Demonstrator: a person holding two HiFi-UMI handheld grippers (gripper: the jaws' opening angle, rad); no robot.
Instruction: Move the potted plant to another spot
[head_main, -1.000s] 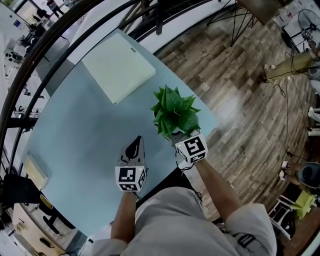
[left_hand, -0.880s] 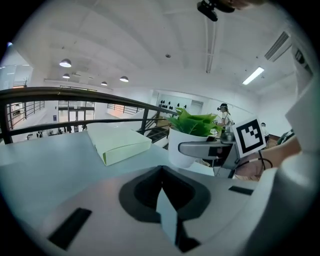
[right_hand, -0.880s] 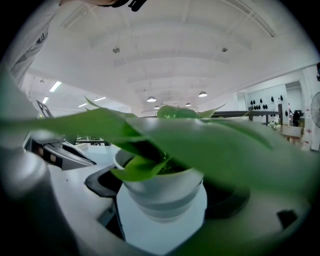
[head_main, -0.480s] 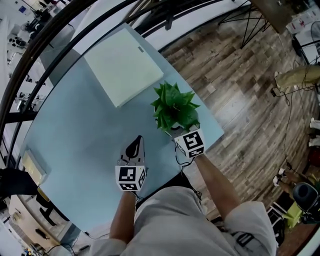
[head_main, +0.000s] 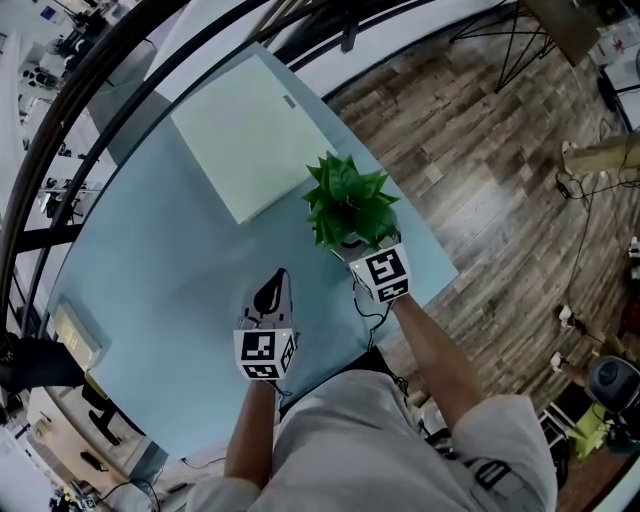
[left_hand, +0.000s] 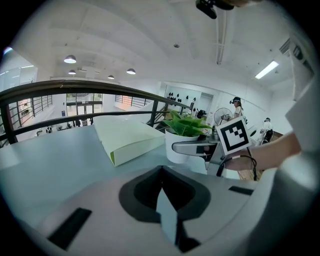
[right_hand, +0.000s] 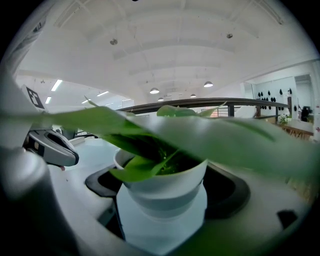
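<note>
The right gripper (head_main: 358, 252) grasps the pot of the upright potted plant (head_main: 348, 205), which sits straight ahead of it near the table's (head_main: 170, 270) right edge, beside a flat box (head_main: 250, 135). The left gripper (head_main: 270, 293), clenched on nothing, is farther away.

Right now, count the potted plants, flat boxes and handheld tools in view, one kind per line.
Green leafy plant in a white pot: 1
Pale green flat box: 1
Handheld tools with marker cubes: 2 (left tool, right tool)
Total: 4
</note>
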